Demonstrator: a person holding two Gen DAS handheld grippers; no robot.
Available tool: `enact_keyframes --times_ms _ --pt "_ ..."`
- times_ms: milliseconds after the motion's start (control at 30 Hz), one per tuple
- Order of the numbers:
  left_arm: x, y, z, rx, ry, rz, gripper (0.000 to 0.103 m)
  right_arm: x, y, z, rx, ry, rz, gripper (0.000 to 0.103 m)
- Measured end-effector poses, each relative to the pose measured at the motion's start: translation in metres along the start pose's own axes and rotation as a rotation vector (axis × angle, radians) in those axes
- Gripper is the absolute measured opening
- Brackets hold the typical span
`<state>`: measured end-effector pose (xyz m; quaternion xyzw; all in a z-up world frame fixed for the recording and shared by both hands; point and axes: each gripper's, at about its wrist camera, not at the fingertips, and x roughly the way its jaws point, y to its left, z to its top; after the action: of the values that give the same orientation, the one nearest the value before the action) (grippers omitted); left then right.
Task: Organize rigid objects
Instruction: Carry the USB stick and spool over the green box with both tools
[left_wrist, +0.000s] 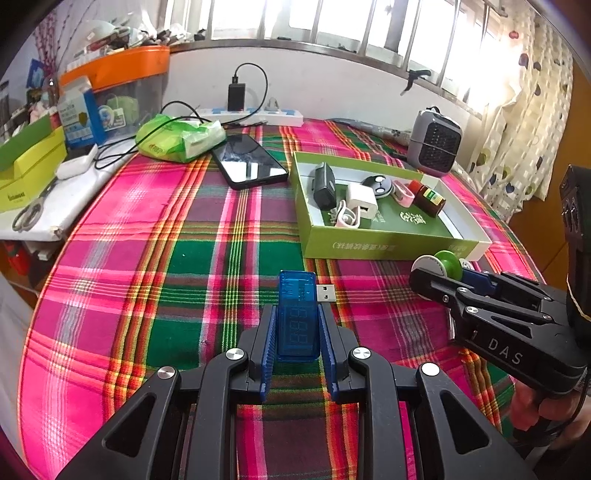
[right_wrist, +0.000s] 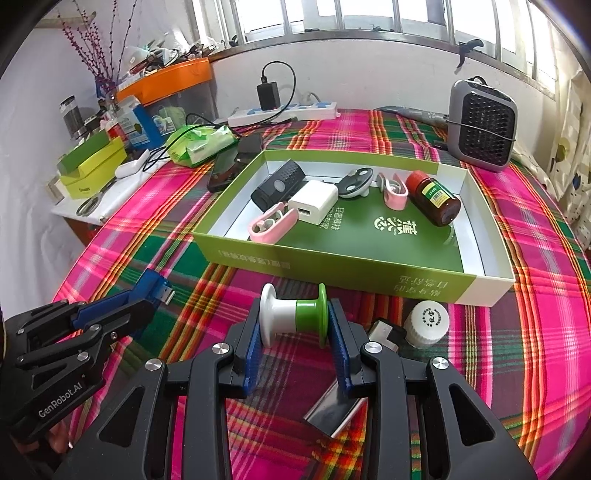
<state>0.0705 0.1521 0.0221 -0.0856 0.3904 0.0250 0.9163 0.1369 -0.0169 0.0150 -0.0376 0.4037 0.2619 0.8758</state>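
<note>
Left gripper (left_wrist: 297, 325): pressed together on a blue translucent USB tester (left_wrist: 298, 314); the tester is pinched between the blue pads, its metal plug pointing forward and to the right, above the plaid cloth.
Right gripper (right_wrist: 293, 325): closed on a white and green spool (right_wrist: 293, 314); the spool is held crosswise, the white flange against the left pad and the green flange against the right pad.
Surface: a pink, green and yellow plaid cloth (left_wrist: 147, 258) is spread over the table.
Green box (right_wrist: 332, 266): an open shallow tray lying on the cloth just beyond both grippers.
Box contents: a black case (right_wrist: 277, 184), a white charger (right_wrist: 314, 201), a dark round piece (right_wrist: 356, 181), two pink clips (right_wrist: 273, 223), and a brown bottle (right_wrist: 434, 197) lying on its side are seen inside.
Outside the box: a white bottle (right_wrist: 426, 323) stands near the box's front wall, beside the right gripper; a dark flat item with a shiny edge (right_wrist: 332, 410) lies under that gripper, and what it is cannot be told.
Further back: a phone (left_wrist: 249, 160) lies left of the box, touched by a green tissue pack (left_wrist: 181, 138); a power strip (right_wrist: 282, 110) rests by the wall, and a grey heater (right_wrist: 480, 125) stands behind the box's right corner.
</note>
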Motion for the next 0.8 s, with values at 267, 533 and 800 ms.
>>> enact_keyframes --times_ms 267,533,800 --pt "-0.007 -0.004 0.001 0.009 -0.013 -0.003 0.021 -0.006 0.001 0.000 -0.003 -0.012 0.002 0.034" --pt "-0.015 -0.008 0.010 0.021 -0.037 -0.007 0.021 -0.014 0.000 0.004 -0.003 -0.030 -0.003 0.034" --pt "-0.019 -0.017 0.028 0.044 -0.065 -0.019 0.021 -0.024 -0.005 0.015 -0.004 -0.059 -0.013 0.034"
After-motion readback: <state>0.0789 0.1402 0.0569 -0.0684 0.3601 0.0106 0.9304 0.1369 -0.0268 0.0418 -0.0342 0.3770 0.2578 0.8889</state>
